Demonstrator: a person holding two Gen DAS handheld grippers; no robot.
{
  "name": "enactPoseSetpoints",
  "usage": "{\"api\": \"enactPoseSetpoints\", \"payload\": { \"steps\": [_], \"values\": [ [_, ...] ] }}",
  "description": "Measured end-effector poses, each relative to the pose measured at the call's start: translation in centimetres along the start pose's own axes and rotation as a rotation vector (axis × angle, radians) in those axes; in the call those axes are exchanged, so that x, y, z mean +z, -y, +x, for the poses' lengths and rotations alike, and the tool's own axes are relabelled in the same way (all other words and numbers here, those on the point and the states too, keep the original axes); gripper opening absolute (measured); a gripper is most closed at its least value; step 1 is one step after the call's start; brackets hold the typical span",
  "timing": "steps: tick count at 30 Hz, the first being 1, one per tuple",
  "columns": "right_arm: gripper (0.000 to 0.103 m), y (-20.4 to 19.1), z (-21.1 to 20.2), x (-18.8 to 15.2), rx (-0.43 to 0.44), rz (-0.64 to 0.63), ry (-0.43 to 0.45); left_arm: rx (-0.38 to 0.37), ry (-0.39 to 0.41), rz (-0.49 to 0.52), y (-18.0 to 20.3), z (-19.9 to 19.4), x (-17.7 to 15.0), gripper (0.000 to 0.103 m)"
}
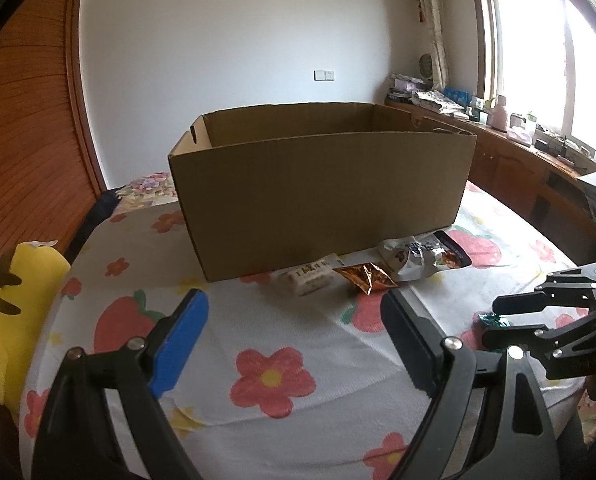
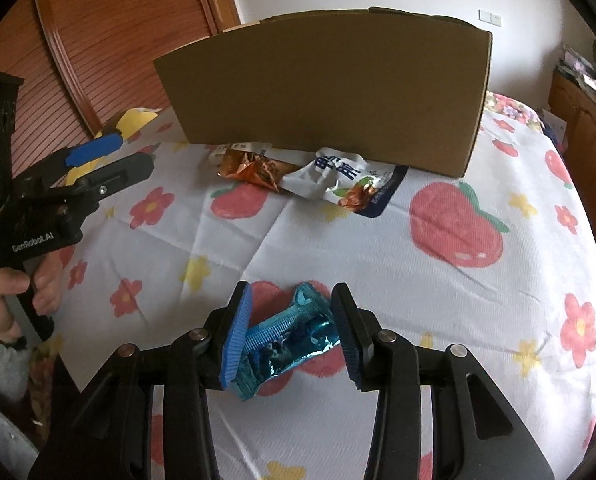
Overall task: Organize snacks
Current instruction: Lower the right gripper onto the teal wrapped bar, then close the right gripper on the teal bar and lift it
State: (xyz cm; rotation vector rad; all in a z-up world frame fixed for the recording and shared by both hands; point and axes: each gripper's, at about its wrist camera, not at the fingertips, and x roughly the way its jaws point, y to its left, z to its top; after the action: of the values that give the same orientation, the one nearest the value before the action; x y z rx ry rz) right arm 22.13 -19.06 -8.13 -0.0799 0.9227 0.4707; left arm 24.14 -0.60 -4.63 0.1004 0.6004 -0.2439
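An open cardboard box [image 1: 322,184] stands on the flowered bedspread; it also shows in the right wrist view [image 2: 330,92]. In front of it lie a beige snack bar [image 1: 308,276], an orange packet [image 1: 364,276] [image 2: 253,170] and a white-and-navy packet [image 1: 422,258] [image 2: 350,184]. My right gripper [image 2: 291,334] is closed on a shiny blue snack packet [image 2: 289,336], low over the bed; it also shows in the left wrist view [image 1: 494,316]. My left gripper [image 1: 293,336] is open and empty, short of the snacks, and shows in the right wrist view [image 2: 109,160].
A yellow plush toy [image 1: 13,312] lies at the bed's left edge. A wooden slatted wardrobe [image 1: 21,128] stands to the left. A cluttered wooden counter [image 1: 498,136] runs under the window on the right.
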Motion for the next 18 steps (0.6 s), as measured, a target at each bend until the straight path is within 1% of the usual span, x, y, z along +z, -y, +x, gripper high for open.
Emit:
{"api": "enactPoseSetpoints", "payload": {
  "steps": [4,8,18],
  "values": [
    [0.045,-0.3,-0.2,-0.4,-0.059,-0.018,0.008,0.007,0.007,-0.001,0.0,-0.2,0.0,0.089],
    [0.045,-0.4,-0.6,-1.1,-0.090,-0.022,0.013,0.014,0.016,0.001,0.1,-0.3,-0.1,0.089],
    [0.046,-0.6,-0.7,-1.8,-0.091,-0.018,0.010,0.021,0.020,0.004,0.1,-0.4,-0.1,0.089]
  ]
}}
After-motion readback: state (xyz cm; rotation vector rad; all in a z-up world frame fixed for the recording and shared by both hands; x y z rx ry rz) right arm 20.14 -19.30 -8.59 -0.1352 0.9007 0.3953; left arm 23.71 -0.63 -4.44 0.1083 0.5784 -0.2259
